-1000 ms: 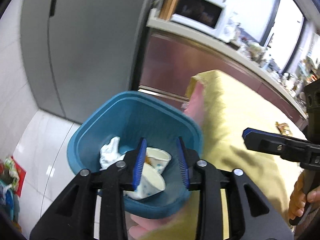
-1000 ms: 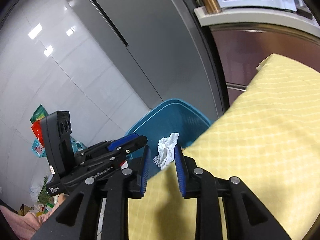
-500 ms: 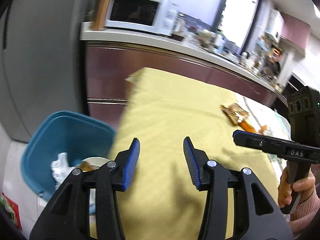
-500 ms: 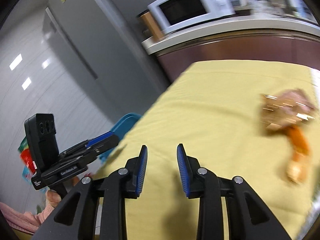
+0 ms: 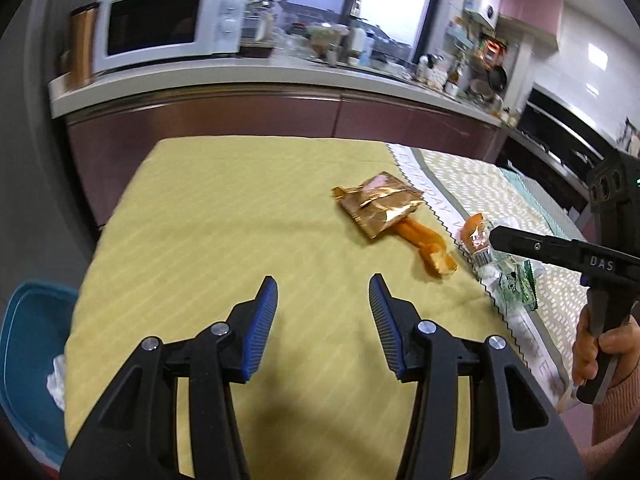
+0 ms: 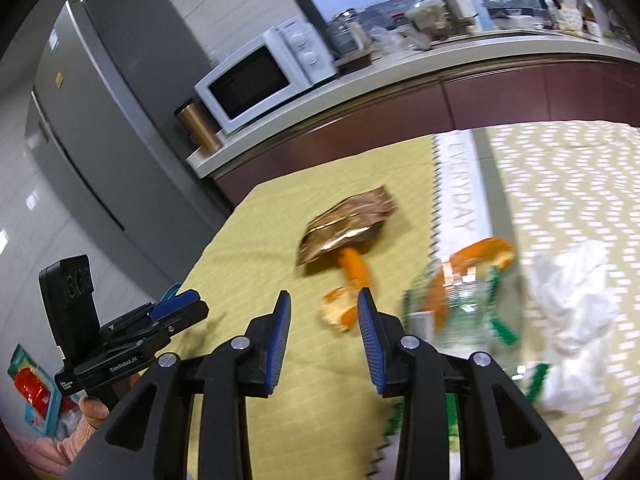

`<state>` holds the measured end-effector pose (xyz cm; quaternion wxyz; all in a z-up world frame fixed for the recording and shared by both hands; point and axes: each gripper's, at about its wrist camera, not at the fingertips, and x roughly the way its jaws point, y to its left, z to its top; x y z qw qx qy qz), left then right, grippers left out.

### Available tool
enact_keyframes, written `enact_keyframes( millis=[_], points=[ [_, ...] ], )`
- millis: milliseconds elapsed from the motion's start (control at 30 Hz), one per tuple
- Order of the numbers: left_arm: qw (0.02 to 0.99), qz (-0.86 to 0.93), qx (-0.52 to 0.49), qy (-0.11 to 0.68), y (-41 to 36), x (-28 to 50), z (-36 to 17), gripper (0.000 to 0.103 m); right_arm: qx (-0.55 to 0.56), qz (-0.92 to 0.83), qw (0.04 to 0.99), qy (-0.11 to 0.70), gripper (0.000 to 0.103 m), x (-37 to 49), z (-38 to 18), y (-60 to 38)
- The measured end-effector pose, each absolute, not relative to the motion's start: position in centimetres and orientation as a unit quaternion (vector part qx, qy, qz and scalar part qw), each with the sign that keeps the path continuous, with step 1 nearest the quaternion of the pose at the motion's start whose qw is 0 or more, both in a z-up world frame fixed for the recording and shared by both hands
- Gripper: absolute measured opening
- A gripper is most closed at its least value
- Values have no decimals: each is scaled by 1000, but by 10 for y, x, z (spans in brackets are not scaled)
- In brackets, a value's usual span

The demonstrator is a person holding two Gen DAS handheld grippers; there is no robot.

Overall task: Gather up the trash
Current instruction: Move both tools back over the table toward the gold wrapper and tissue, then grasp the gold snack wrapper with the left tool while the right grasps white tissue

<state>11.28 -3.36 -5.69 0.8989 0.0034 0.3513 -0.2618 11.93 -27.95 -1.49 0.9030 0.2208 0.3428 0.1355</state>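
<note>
Trash sits on the table point(image 5: 224, 216), on the yellow cloth point(image 5: 200, 240) and the patterned runner point(image 5: 472, 176) beside it: gold foil wrapper point(image 5: 378, 206) mid-cloth, one end lying over an orange peel strip point(image 5: 430, 246); second orange peel point(image 5: 472, 230) on the runner edge, touching a crumpled clear-and-green plastic wrapper point(image 5: 516, 284); white crumpled tissue point(image 6: 576, 308) further right on the runner. Teal bin point(image 5: 28, 356) stands on the floor off the table's left end, white paper visible inside. Left gripper point(image 5: 323, 304) hovers over bare yellow cloth, well short of the foil wrapper, jaws partly apart, nothing between them, holds nothing. Right gripper point(image 6: 323, 312) hovers above the cloth near the runner edge, jaws opening, roughly a third apart; the near end of the peel strip shows through the gap but lies on the cloth below, pads not touching it. In the left view the right gripper's finger reaches in from the right over the second peel, held by a hand point(image 5: 600, 354) in a pink sleeve. In the right view the left gripper appears at lower left, over the table's left edge. Behind: counter with white microwave point(image 5: 168, 24), copper canister point(image 5: 82, 44), grey fridge point(image 6: 100, 132). Right view is motion-blurred, so wrapper detail is unclear.
</note>
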Motion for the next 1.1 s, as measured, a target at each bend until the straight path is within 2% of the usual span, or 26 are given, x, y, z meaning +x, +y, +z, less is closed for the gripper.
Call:
enact_keyframes(
  millis=[400, 567, 633, 767, 900, 1100],
  points=[
    [890, -272, 67, 359, -110, 153, -59, 50, 239, 74, 913, 322, 35, 97, -17, -339],
    [884, -277, 89, 365, -132, 167, -61, 54, 248, 24, 919, 307, 43, 86, -16, -372],
    [884, -274, 96, 367, -137, 171, -62, 54, 252, 8, 917, 309, 50, 84, -19, -383],
    [881, -271, 103, 374, -146, 179, -65, 54, 268, -15, 908, 321, 53, 85, -32, -404],
    [873, -272, 111, 390, -154, 182, -72, 45, 275, -15, 901, 337, 53, 86, -42, -410],
    [868, -270, 103, 404, -156, 185, -79, 39, 270, -14, 897, 350, 53, 87, -49, -407]
  ],
)
